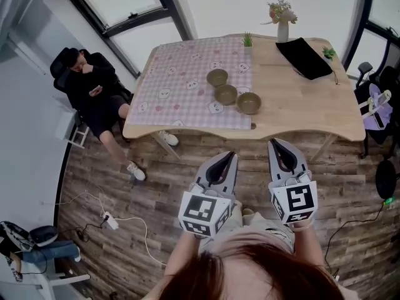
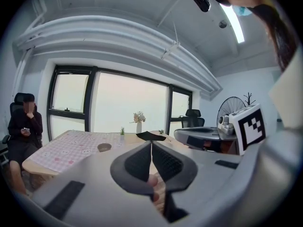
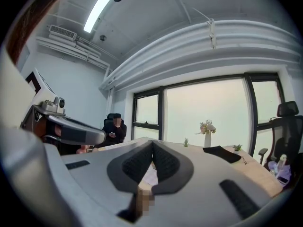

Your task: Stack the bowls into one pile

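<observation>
Three olive-brown bowls stand apart in a diagonal row on the wooden table (image 1: 300, 108): one (image 1: 217, 77) farthest, one (image 1: 226, 94) in the middle, one (image 1: 249, 102) nearest, at the edge of the pink checked cloth (image 1: 187, 86). Both grippers hang over the floor, well short of the table. My left gripper (image 1: 231, 155) is shut and holds nothing. My right gripper (image 1: 272, 142) is likewise shut and empty. In the left gripper view one bowl (image 2: 104, 147) shows far off, beyond the shut left gripper (image 2: 151, 143). The right gripper view shows the shut right gripper (image 3: 152, 143), no bowl.
A person in black sits in an office chair (image 1: 94, 89) at the table's left. On the table's far side are a vase of flowers (image 1: 282, 19), a black pad (image 1: 304, 57) and small plants. Cables and a power strip (image 1: 111, 221) lie on the wooden floor.
</observation>
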Action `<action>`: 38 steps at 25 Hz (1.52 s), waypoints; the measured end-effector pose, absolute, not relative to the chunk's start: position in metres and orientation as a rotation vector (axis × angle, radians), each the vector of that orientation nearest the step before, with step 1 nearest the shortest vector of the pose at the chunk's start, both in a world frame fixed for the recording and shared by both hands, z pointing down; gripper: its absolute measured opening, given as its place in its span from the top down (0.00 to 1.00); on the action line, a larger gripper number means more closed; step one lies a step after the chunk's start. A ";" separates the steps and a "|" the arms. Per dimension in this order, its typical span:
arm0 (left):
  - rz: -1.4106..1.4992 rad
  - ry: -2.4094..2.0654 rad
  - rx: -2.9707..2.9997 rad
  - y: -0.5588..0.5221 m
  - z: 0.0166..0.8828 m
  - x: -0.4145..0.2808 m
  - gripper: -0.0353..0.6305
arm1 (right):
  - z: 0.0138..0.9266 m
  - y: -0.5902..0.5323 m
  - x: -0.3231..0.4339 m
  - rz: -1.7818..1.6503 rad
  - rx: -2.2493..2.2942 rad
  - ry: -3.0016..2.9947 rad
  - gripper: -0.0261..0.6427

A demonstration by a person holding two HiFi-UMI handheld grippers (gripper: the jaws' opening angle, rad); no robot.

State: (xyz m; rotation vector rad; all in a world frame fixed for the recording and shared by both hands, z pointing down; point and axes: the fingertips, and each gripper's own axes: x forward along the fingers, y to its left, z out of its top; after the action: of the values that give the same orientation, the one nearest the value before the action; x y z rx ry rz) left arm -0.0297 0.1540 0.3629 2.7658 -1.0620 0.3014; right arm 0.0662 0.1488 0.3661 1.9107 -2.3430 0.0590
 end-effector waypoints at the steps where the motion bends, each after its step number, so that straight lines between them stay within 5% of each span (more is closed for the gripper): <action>1: 0.302 -1.065 2.765 0.150 0.363 -0.029 0.93 | 0.367 0.144 0.067 0.062 1.909 -2.343 0.97; 38: 0.360 -0.863 2.781 -0.061 0.402 0.007 0.93 | 0.446 -0.061 0.111 0.310 1.934 -2.125 0.94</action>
State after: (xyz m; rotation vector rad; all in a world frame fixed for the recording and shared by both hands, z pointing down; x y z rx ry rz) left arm 0.0072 -0.0610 0.4016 2.7811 -0.8629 0.3597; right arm 0.1111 -0.0608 0.4465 1.9337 -2.1250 0.3105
